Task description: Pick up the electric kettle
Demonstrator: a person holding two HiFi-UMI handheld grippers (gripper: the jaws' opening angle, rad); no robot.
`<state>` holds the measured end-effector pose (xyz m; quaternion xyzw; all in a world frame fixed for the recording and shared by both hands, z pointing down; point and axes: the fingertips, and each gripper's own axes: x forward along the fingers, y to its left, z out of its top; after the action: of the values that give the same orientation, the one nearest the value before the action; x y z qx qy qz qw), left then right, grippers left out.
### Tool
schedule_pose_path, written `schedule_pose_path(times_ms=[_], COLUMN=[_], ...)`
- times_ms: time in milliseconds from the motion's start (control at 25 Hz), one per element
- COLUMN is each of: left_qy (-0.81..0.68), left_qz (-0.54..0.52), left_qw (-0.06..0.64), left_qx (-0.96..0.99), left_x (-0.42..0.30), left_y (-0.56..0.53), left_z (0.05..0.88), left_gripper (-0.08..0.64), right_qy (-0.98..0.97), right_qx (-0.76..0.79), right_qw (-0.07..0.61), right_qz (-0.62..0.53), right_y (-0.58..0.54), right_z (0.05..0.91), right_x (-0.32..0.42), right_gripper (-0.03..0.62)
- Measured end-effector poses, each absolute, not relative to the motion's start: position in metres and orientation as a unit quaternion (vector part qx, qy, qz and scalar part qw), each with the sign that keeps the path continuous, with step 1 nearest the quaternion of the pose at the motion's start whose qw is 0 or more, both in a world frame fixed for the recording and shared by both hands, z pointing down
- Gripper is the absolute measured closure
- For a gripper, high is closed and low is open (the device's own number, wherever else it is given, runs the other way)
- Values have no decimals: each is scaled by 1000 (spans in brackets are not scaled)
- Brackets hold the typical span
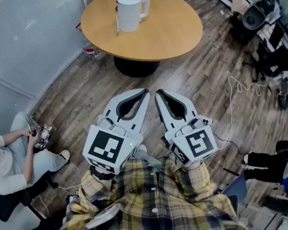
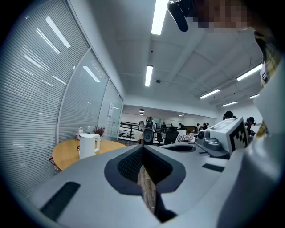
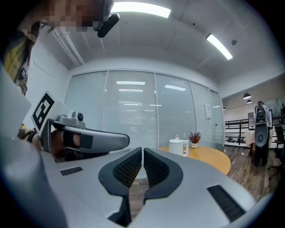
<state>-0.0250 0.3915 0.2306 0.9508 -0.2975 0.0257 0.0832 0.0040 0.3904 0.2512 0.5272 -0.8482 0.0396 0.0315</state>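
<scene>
**A:** Where's the electric kettle?
**B:** Upright on the round wooden table, well ahead of both claws: a little left of the left gripper, a little right of the right gripper.
**A:** And the claws?
**B:** Both are closed tip to tip with nothing between them, held just beside each other

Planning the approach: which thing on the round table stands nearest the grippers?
The white electric kettle, tall with a side handle; the small potted plant sits farther back on the table.
</scene>
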Motion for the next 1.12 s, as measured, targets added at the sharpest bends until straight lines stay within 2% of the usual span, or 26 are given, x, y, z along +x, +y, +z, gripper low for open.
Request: schedule_pose_path(times_ms=[1120], left_qy=[-338], left_qz=[26], left_qw=[80], left_qx=[938], left_x=[3], left_y=[381], left_z=[234], left_gripper=[558], right_qy=[-853], right_qx=[518], right_qw=[27], right_qz=[52], right_y=[385], right_z=[263], right_x=[58], right_gripper=[551])
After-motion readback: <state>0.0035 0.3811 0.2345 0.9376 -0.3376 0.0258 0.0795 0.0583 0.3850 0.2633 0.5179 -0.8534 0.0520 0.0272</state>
